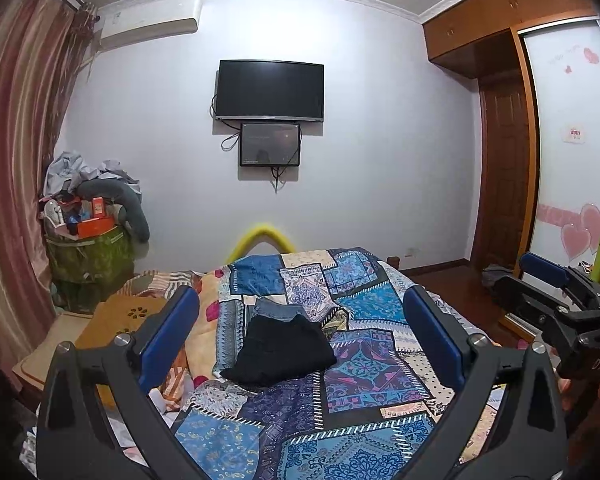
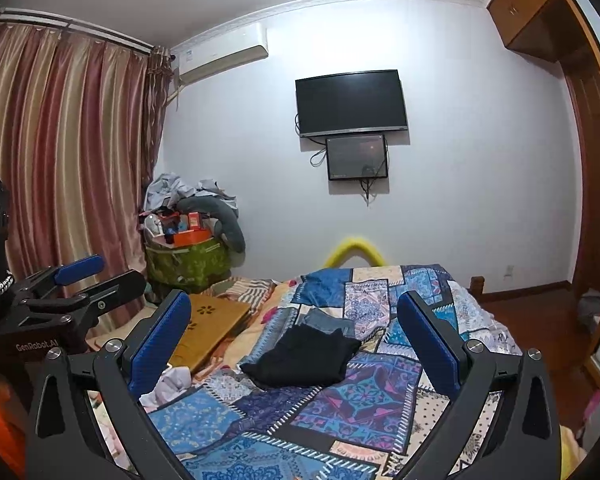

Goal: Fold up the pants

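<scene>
Black pants (image 1: 286,354) (image 2: 306,358) lie folded into a compact bundle on the blue patchwork bedspread (image 1: 364,392) (image 2: 340,408). Just behind them rests a folded pair of blue jeans (image 1: 278,310) (image 2: 326,320). My left gripper (image 1: 302,324) is held above the bed, well short of the pants, open and empty. My right gripper (image 2: 296,328) hovers the same way, open with nothing between its blue pads. Each gripper also shows at the edge of the other's view: the right gripper (image 1: 548,276) and the left gripper (image 2: 84,276).
A low wooden lap table (image 1: 116,320) (image 2: 216,320) sits on the bed's left side. A green bin piled with clutter (image 1: 92,256) (image 2: 188,260) stands by the striped curtain (image 2: 60,152). A wardrobe (image 1: 508,152) is on the right, a TV (image 1: 270,90) on the far wall.
</scene>
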Demonstrator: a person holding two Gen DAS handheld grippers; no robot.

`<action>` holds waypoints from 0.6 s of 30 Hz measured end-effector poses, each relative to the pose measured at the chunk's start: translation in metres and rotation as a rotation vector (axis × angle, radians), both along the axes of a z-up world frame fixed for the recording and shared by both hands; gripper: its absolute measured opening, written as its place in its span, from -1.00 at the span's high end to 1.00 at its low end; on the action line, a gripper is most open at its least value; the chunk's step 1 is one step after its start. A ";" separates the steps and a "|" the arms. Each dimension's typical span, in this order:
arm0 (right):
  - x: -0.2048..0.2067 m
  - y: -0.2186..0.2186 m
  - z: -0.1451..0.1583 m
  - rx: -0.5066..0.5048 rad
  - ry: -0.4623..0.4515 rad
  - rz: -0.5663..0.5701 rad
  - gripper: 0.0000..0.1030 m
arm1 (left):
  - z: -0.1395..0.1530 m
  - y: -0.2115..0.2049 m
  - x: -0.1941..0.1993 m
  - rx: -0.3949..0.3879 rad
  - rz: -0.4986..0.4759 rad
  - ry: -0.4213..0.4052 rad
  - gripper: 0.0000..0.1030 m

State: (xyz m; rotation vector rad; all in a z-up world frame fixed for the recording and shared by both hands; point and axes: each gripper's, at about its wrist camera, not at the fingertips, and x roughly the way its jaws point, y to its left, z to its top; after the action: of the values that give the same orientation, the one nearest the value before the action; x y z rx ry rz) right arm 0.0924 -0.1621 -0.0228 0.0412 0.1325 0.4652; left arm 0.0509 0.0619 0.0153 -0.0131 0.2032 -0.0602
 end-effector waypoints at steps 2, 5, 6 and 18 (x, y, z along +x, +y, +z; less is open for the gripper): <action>-0.001 0.000 -0.001 -0.002 0.002 0.000 -0.99 | -0.001 0.000 0.000 -0.002 -0.001 0.003 -1.00; -0.001 0.000 0.000 -0.005 -0.001 -0.006 -0.99 | -0.002 0.000 0.000 -0.001 0.001 0.005 -1.00; -0.002 0.000 0.000 -0.005 -0.001 -0.006 -0.99 | -0.002 0.000 0.001 -0.001 -0.002 0.005 -1.00; -0.002 0.000 0.001 -0.005 0.001 -0.004 -0.99 | -0.003 0.000 0.001 -0.001 -0.001 0.007 -1.00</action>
State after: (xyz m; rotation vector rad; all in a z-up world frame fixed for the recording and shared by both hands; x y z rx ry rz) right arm 0.0906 -0.1621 -0.0214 0.0364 0.1347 0.4604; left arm 0.0524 0.0618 0.0122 -0.0143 0.2100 -0.0610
